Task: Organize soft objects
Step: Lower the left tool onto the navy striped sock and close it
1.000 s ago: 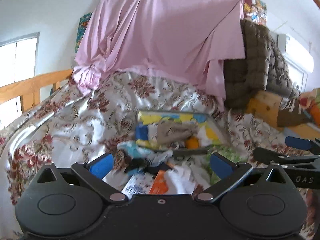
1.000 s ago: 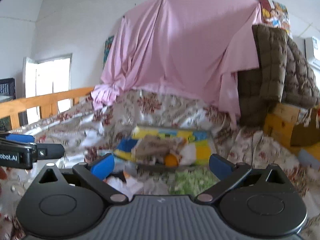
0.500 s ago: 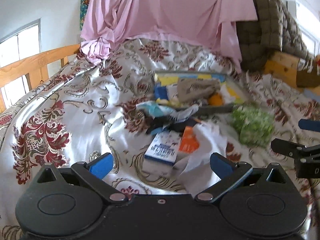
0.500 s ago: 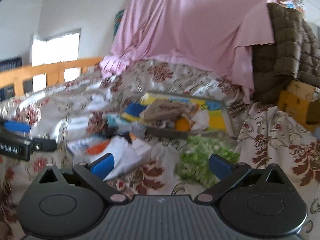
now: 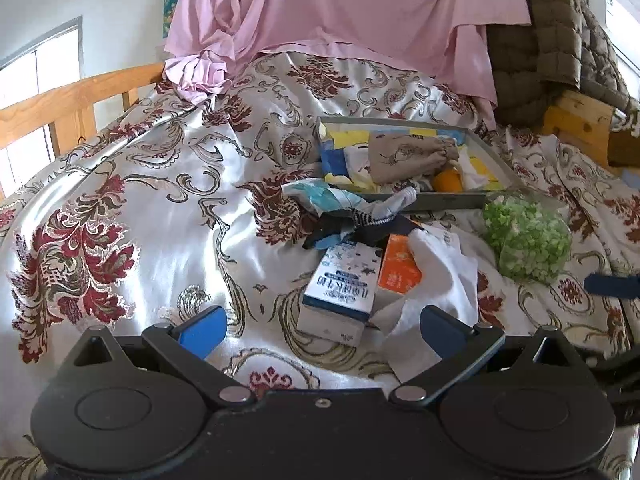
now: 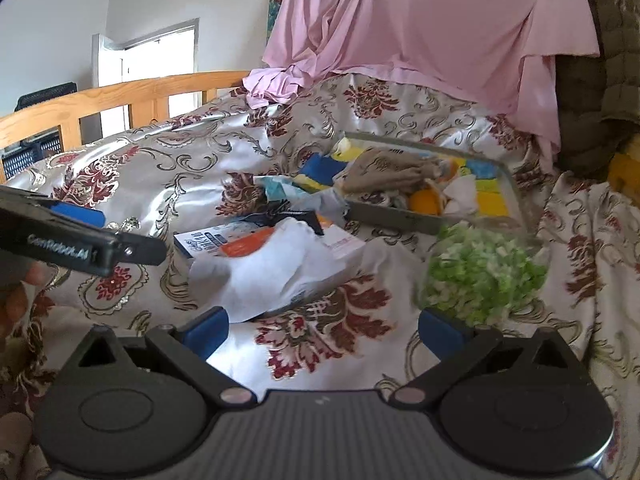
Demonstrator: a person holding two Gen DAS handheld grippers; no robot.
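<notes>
While both my tongs hang spread wide and empty over the flowered bedspread, the pile I must sort lies just ahead of them. My left gripper has the blue-and-white box directly in front, a little to the right of centre, its long axis running away from me toward the tray; an orange packet leans against its right side, and a white cloth is bunched over both, reaching almost to my right-hand finger. My right gripper looks at the same white cloth ahead and to its left, and at the bag of green bits ahead and to its right, near the right finger. So I judge the left nearer the box and cloth, the right nearer the green bag. Beyond the pile lie dark and striped rags and a crumpled pale-blue wrapper, touching the tray's near wall; the tray already holds a tan pouch and bright cloths. The cloth draped on the box stands in the way of a clean grip on either one. A pink sheet hangs behind.
</notes>
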